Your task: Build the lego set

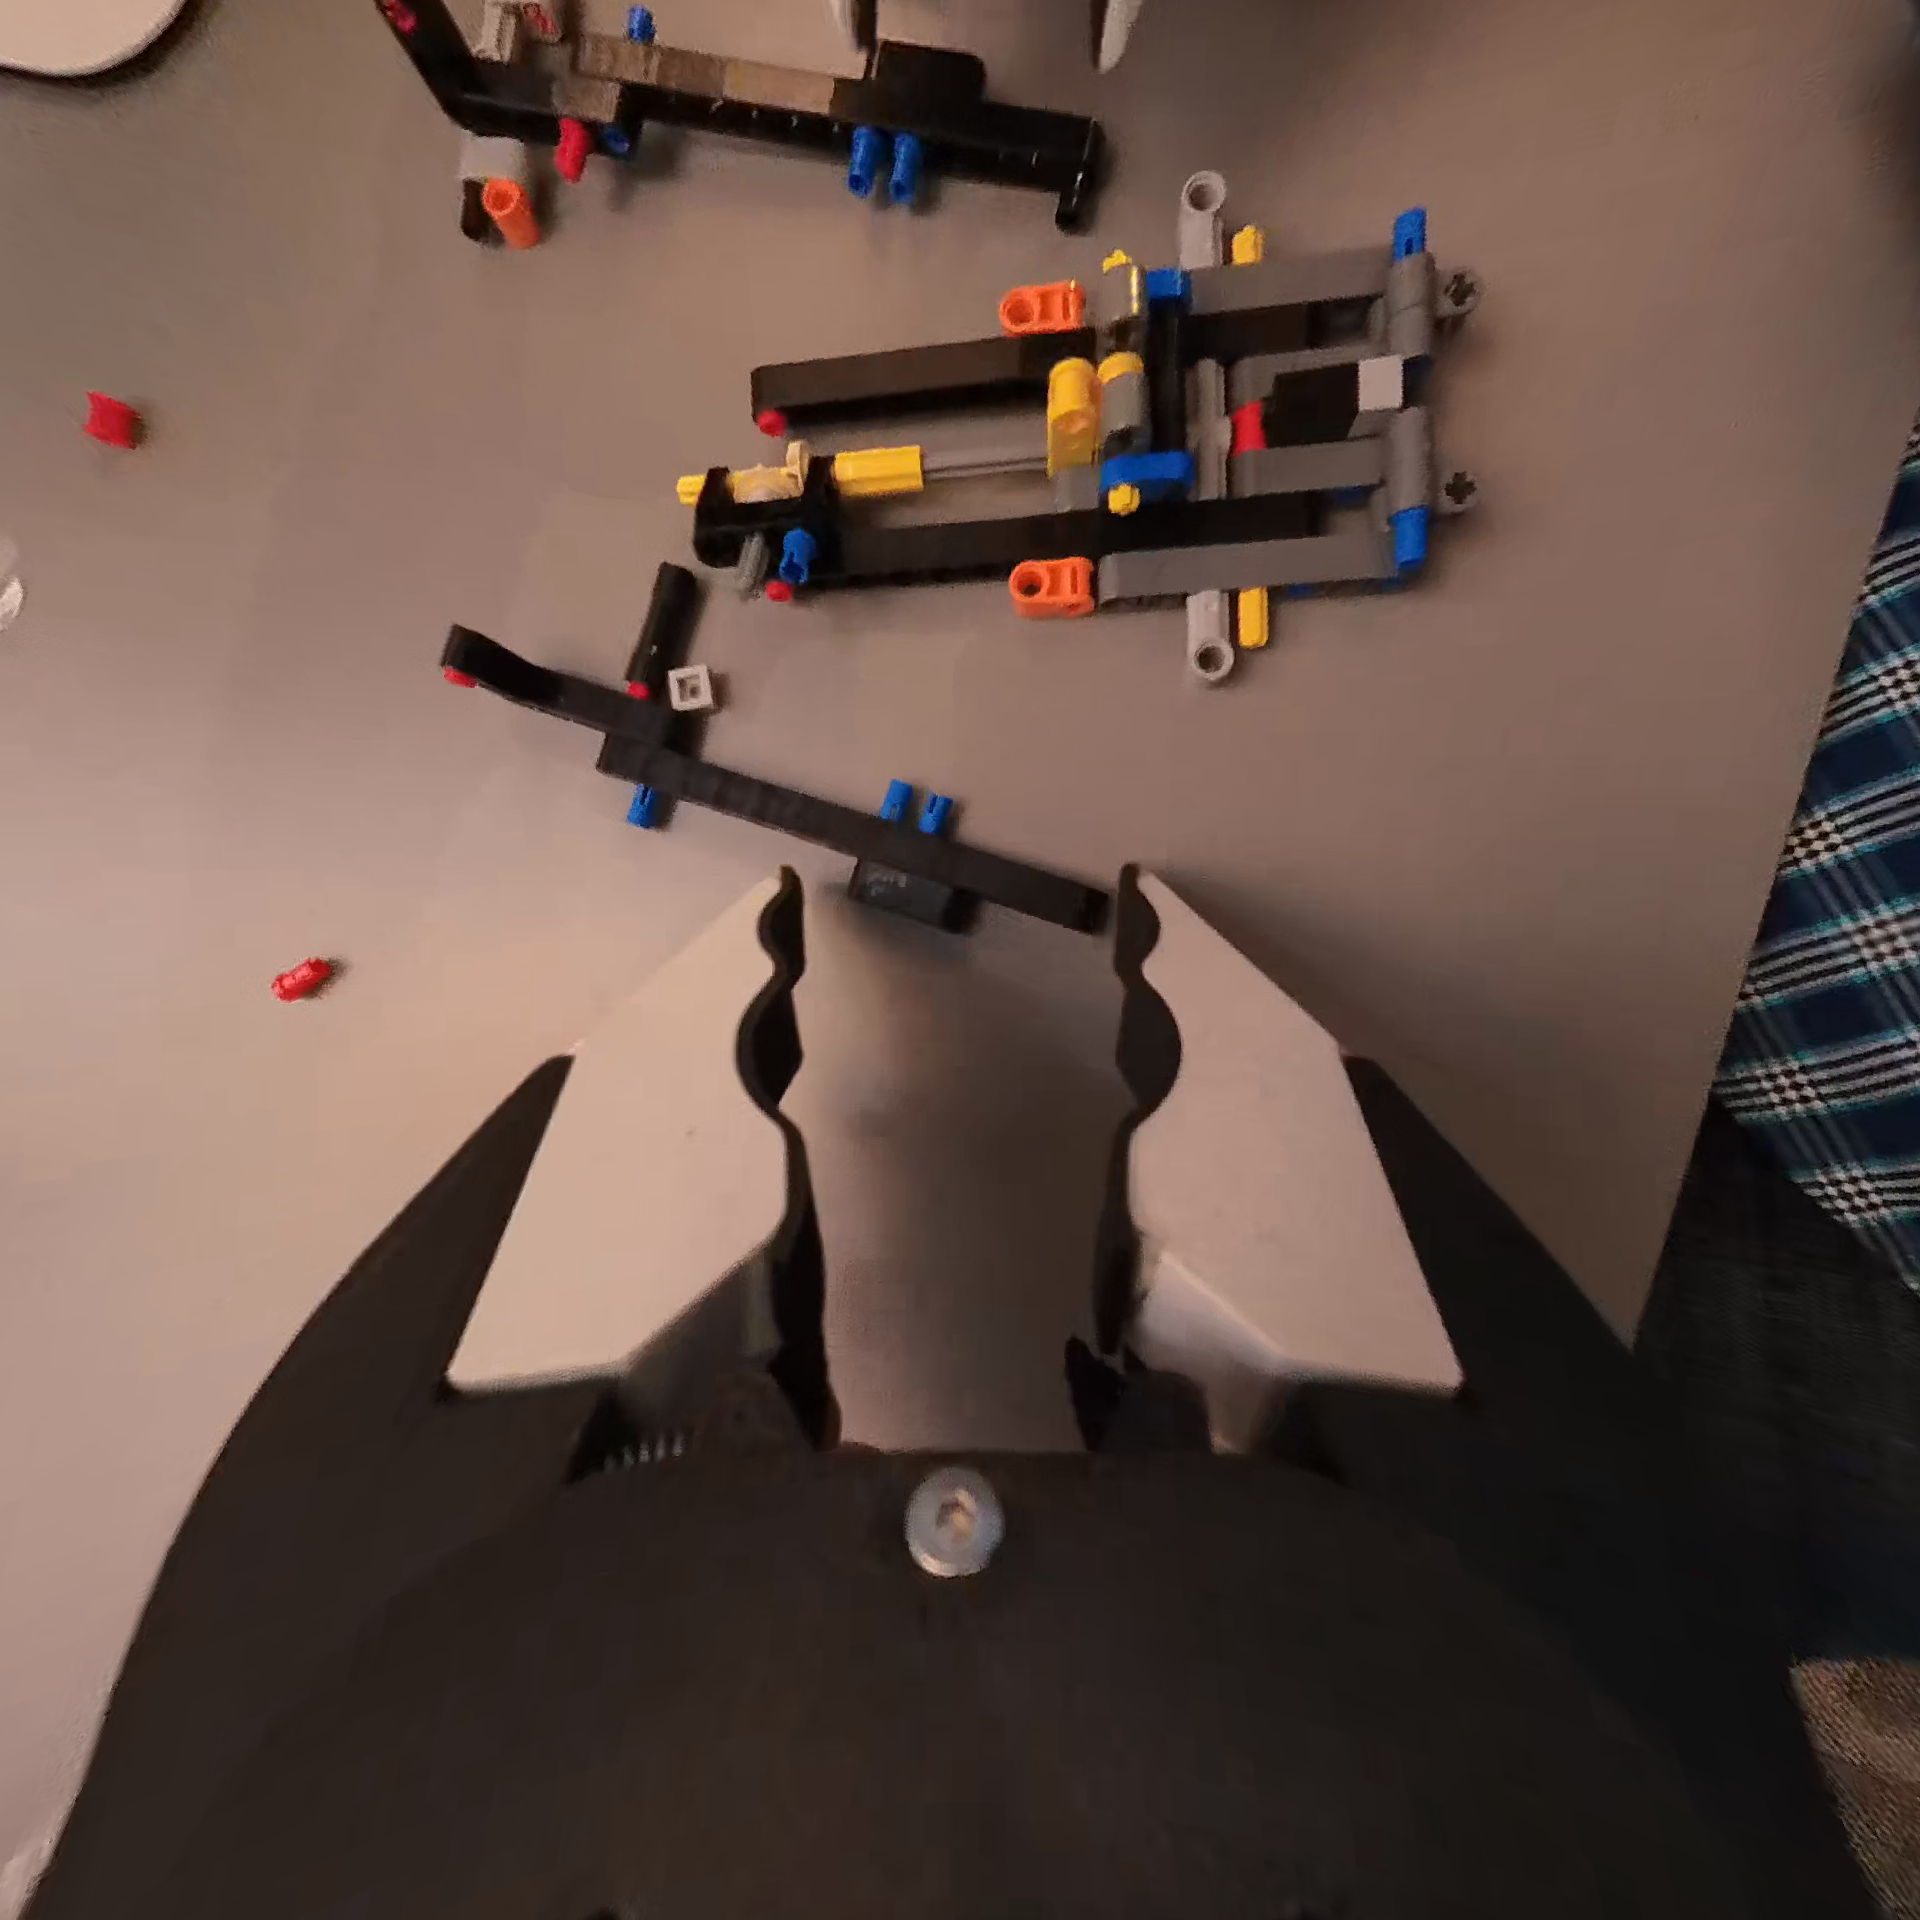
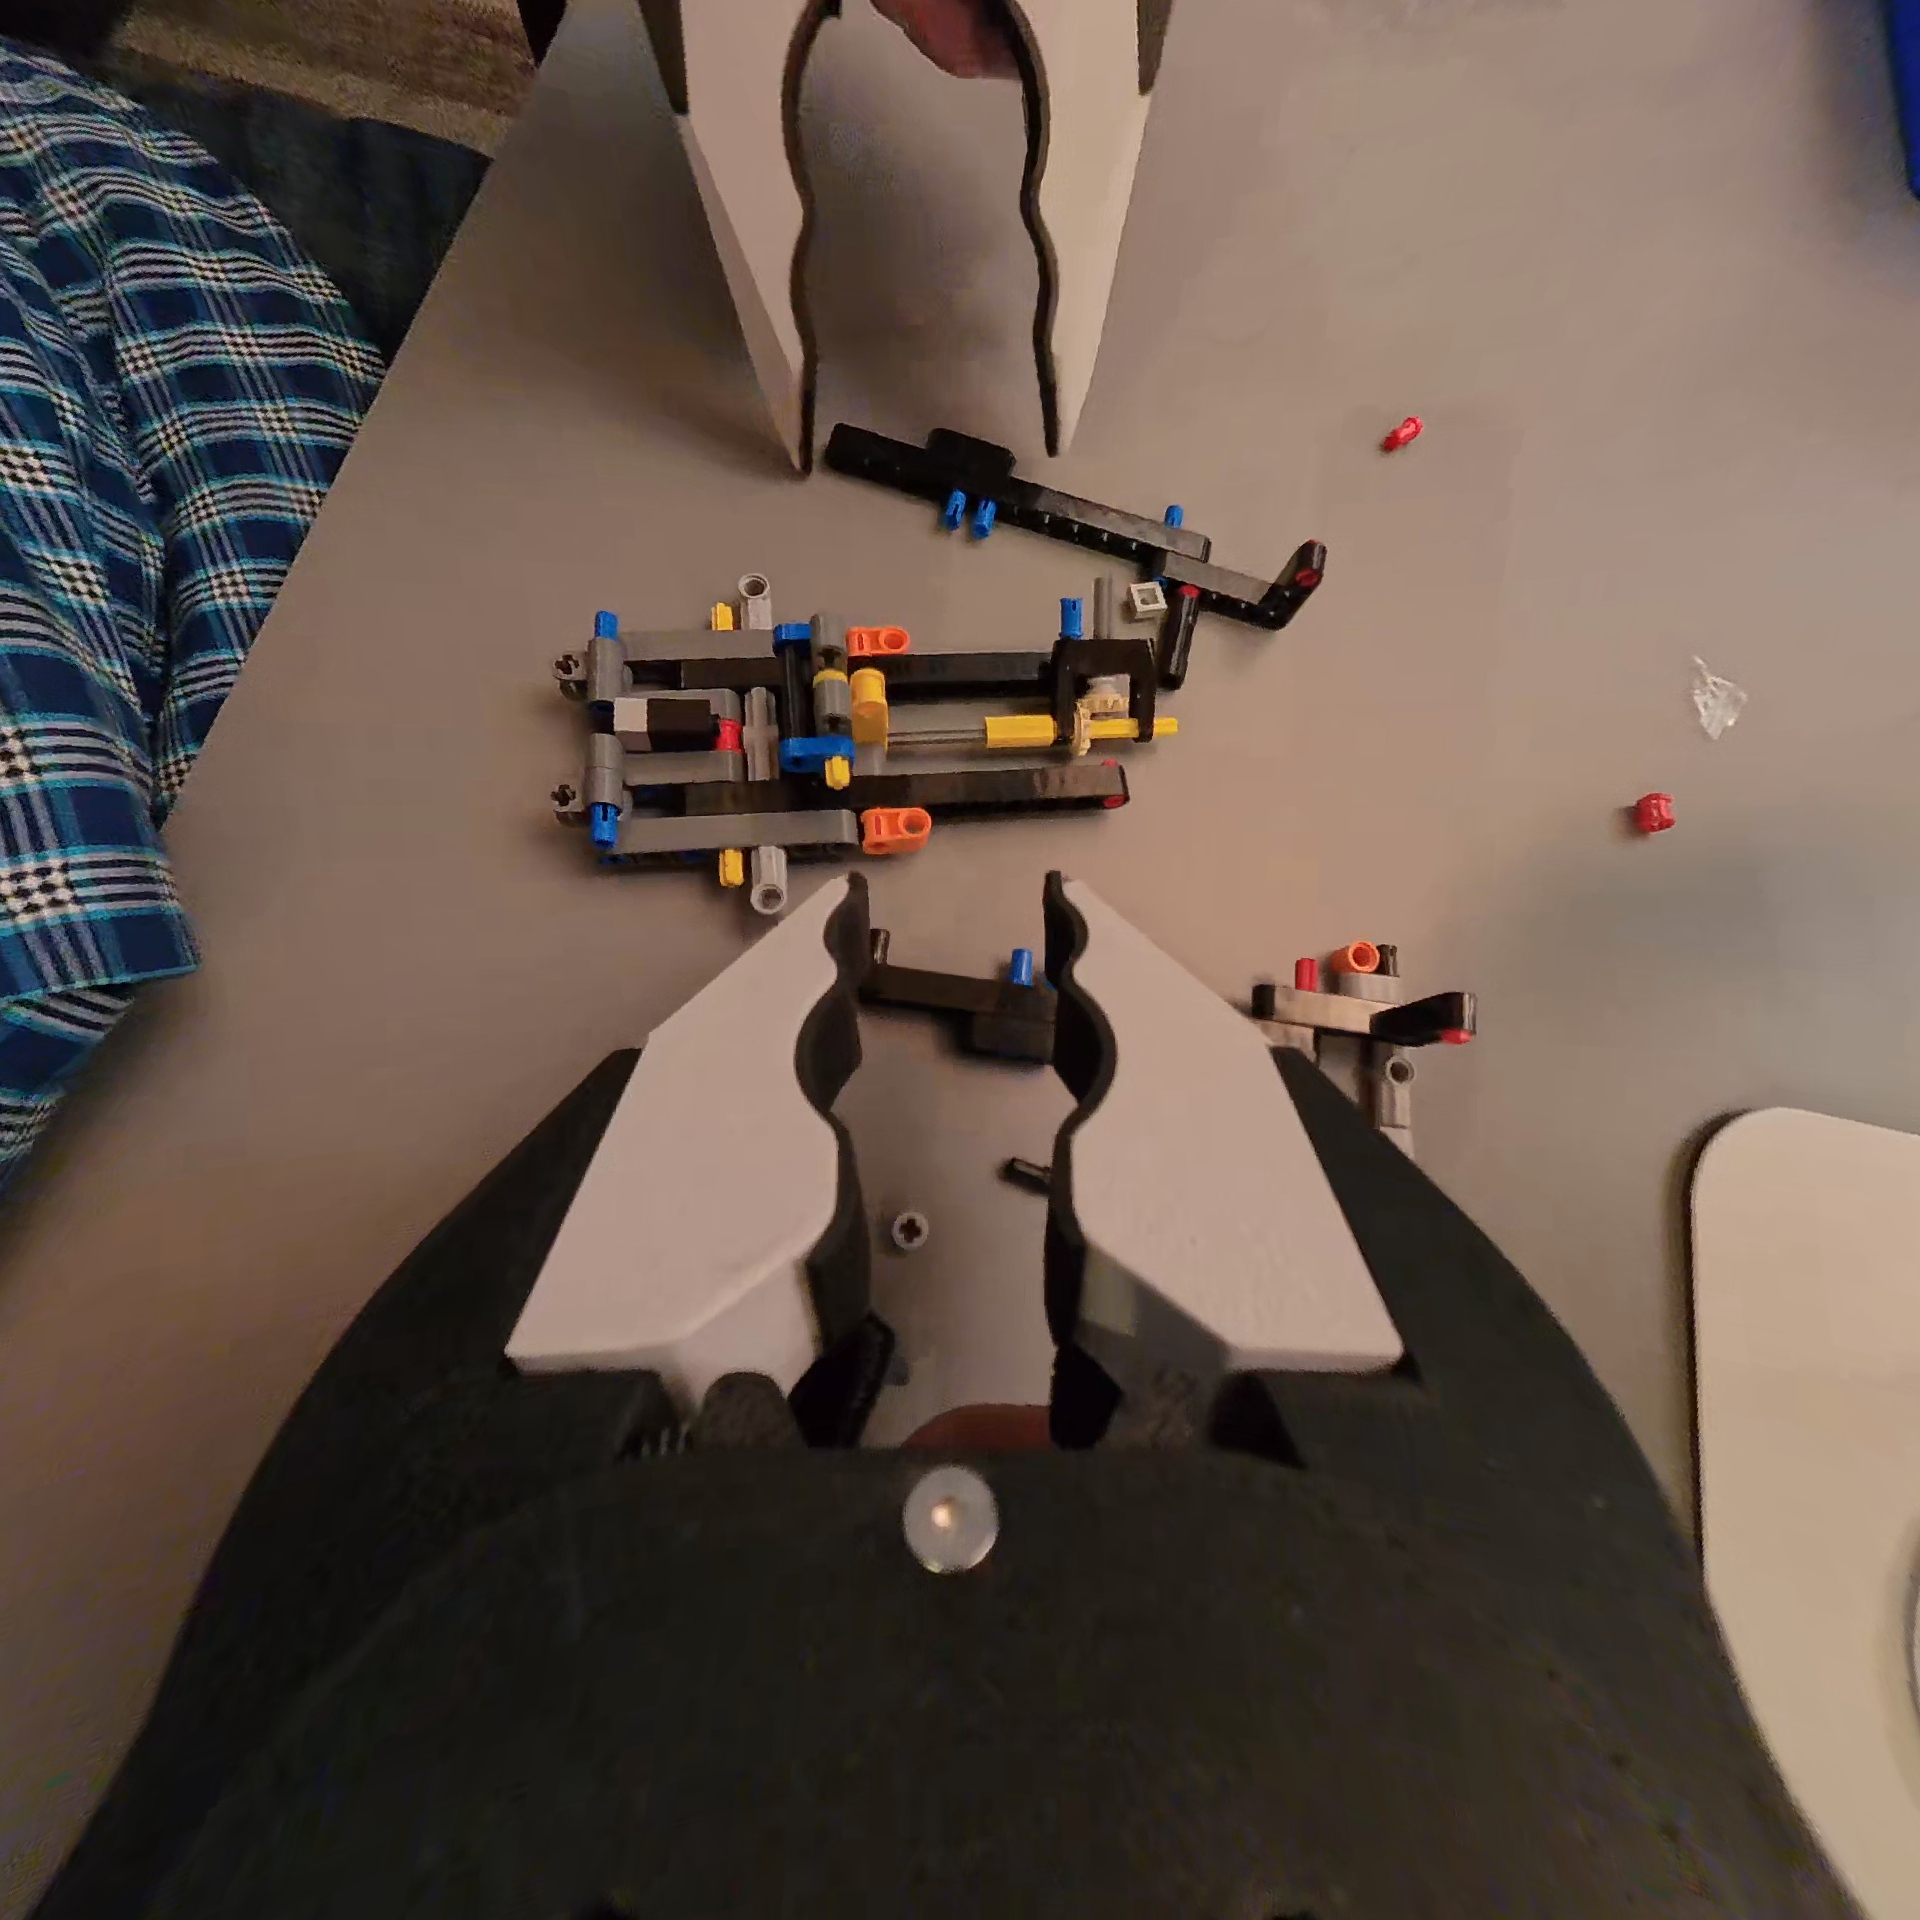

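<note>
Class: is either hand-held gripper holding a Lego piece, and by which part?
Neither. The left hand-held gripper and right hand-held gripper are both open, holding nothing.

Lighting: dim, warm indoor. Surface (image 1: pixel 312 675) reads grey-brown, with soft shadows beside the tools. Left wrist view: motion blur throughout, top edge worst. Right wrist view: sharper. Both: wide-angle bending at edges, mild grain.
</note>
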